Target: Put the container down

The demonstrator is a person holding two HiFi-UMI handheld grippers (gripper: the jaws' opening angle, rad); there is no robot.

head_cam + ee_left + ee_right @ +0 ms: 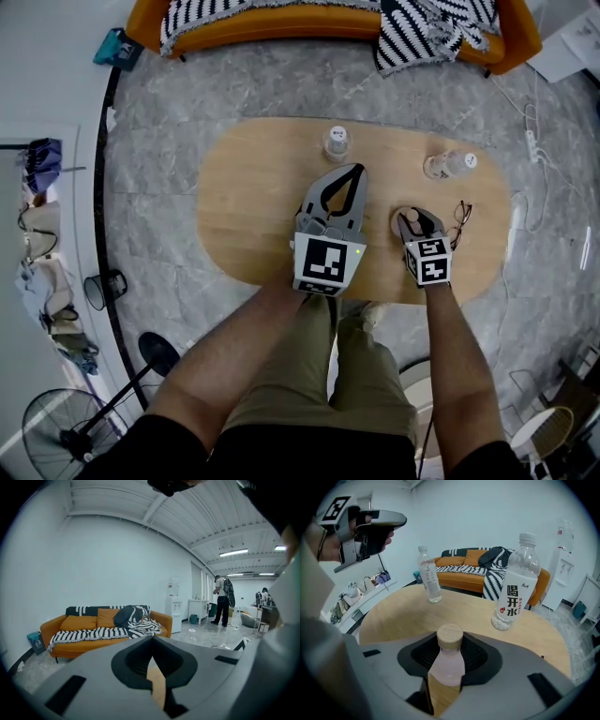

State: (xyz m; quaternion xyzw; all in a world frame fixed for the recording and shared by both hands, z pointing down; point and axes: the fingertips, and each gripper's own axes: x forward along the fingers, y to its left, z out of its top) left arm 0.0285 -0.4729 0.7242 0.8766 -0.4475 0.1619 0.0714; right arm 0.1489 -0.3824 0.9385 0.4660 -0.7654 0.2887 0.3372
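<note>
A small pink container (449, 660) with a round wooden lid (409, 216) stands upright between the jaws of my right gripper (446, 670), which is shut on it. In the head view that gripper (414, 219) is low over the right part of the oval wooden table (253, 206). Whether the container's base touches the tabletop is hidden. My left gripper (355, 171) is held high over the table's middle, its jaws shut with nothing between them. The left gripper view (152, 640) looks across the room, and the right gripper view shows this gripper (401, 521) up at the left.
Two clear water bottles (337, 142) (450, 165) stand at the far side of the table (393, 616); the labelled one (515, 590) is just beyond the container. Glasses (459, 223) lie right of my right gripper. An orange sofa (319, 23) is behind the table.
</note>
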